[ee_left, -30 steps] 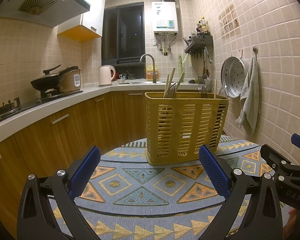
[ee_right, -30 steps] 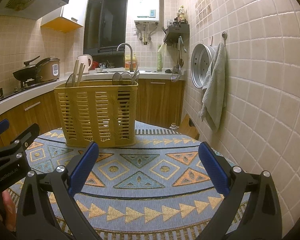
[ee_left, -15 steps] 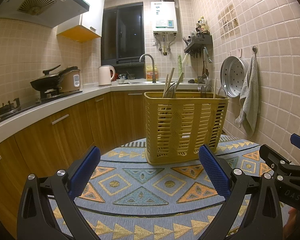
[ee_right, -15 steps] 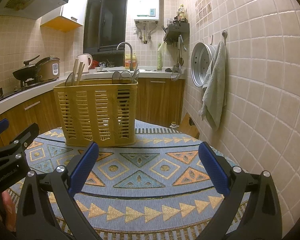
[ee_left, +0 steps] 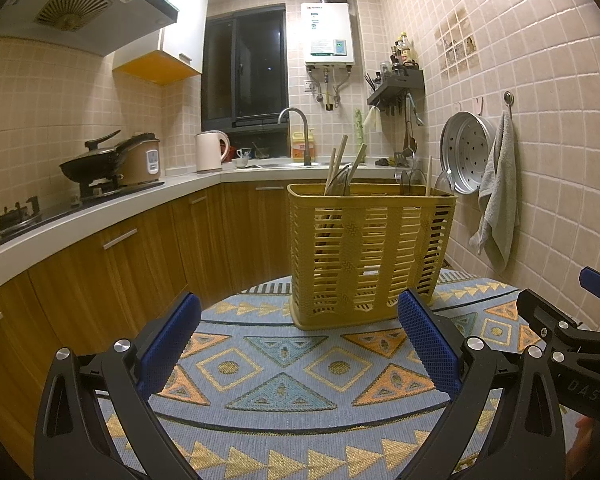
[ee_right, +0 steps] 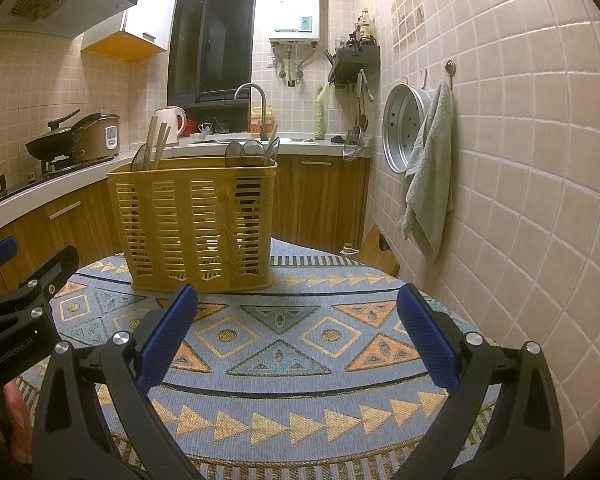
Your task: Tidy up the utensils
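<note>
Yellow slatted plastic is forming the utensil basket (ee_left: 374, 256), which is standing upright on the round table (ee_left: 260, 360) under a woven blue cloth with orange triangles and diamonds. Chopsticks (ee_left: 336, 166) are leaning out of one end compartment beside a dark rounded utensil head; spoon or ladle heads (ee_right: 252, 152) are rising from the other end. Nothing loose is showing on the cloth in either view.

Left gripper (ee_left: 298, 344) is standing with its blue ribbed pads spread wide and nothing between them. Right gripper (ee_right: 296, 336) is likewise spread wide and carrying nothing.

Governing relation: the basket is lying straight ahead of the left gripper and slightly to its right, well apart from the fingertips. From the right gripper it is lying ahead and to the left. Its long axis is running across both lines of sight, broad slatted face toward the cameras. The utensils' long axes are standing near vertical, the chopsticks tilting. The left gripper is judged the better aligned with the basket.

Every visible utensil is already sitting in the basket. This arrangement is fitting either a finished sorting or a regrouping between compartments yet to come; the pictures are not settling which. The middle compartment's contents are not discernible.
</note>
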`<state>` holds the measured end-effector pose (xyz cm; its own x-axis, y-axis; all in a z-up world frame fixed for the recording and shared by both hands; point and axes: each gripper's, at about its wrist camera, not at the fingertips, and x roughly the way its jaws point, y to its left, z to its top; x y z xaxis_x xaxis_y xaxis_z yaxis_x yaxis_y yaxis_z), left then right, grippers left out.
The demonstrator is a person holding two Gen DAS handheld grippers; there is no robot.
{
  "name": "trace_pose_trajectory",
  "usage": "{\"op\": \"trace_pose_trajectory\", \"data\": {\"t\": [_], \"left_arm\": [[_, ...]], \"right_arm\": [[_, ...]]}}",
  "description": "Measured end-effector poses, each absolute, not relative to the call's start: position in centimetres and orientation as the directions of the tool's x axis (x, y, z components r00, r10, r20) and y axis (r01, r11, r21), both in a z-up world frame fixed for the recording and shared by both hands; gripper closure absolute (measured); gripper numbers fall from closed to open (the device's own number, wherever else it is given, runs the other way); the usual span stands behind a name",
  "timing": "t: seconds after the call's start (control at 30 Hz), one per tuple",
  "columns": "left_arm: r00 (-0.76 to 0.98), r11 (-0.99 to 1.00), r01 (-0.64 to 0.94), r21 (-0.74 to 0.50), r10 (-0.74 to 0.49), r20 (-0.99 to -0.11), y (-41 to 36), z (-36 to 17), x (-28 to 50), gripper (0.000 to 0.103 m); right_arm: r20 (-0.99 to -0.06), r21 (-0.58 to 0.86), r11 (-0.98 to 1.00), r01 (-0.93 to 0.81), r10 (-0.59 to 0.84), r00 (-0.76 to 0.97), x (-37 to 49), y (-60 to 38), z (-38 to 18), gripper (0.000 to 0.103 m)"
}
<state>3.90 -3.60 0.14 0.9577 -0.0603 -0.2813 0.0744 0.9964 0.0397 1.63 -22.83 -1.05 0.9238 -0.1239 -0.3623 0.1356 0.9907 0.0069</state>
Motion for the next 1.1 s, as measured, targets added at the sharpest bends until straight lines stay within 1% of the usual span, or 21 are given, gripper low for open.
{"op": "trace_pose_trajectory", "data": {"t": [1.1], "left_arm": [[0.956,0.995,0.090,0.051,-0.072,-0.285,-3.58,0.00,3.87,0.008]], "right_arm": [[-0.361,0.002,0.991,0.132,-0.122,0.925,1.77,-22.82,-1.26,0.008]]}}
